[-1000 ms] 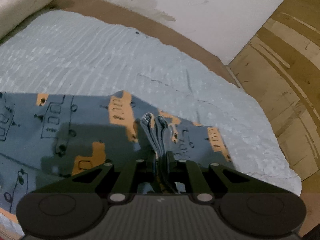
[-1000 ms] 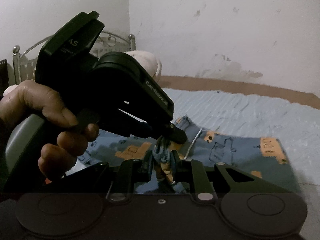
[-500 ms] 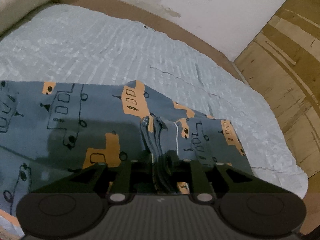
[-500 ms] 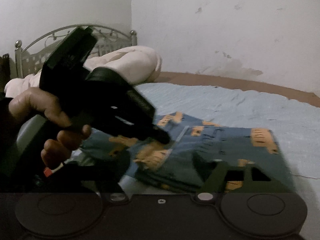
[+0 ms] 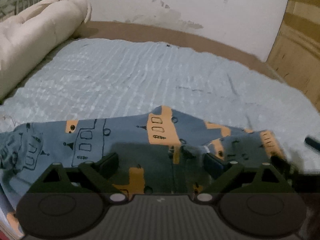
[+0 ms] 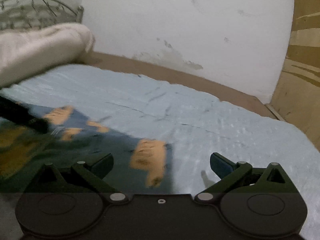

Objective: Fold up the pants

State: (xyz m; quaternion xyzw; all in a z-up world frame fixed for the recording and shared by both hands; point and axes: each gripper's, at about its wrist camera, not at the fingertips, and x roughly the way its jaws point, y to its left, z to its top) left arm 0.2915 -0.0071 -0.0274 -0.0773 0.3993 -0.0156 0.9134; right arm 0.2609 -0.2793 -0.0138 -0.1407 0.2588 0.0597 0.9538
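The blue-grey pants [image 5: 124,140] with orange and black prints lie flat on the light blue bed cover, folded over on themselves. My left gripper [image 5: 161,161] hovers just above them, its jaws opening wide, pads off the cloth. In the right wrist view the pants [image 6: 112,140] lie blurred at lower left, their right edge between the fingers. My right gripper [image 6: 161,163] is also opening wide, with nothing pinched. Its dark fingertip [image 5: 312,143] shows at the right edge of the left view, and the left tool [image 6: 22,116] is a dark blur at far left.
A rolled cream quilt [image 5: 36,34] lies at the head of the bed before a metal headboard [image 6: 38,10]. The blue cover [image 5: 152,76] stretches to a brown mattress edge [image 5: 180,34] and a stained white wall. A wooden panel [image 5: 300,40] stands at right.
Both grippers went from shut on a bunched edge of the pants to wide open, letting the cloth drop flat. The right gripper swung rightward, away from the left tool and hand.
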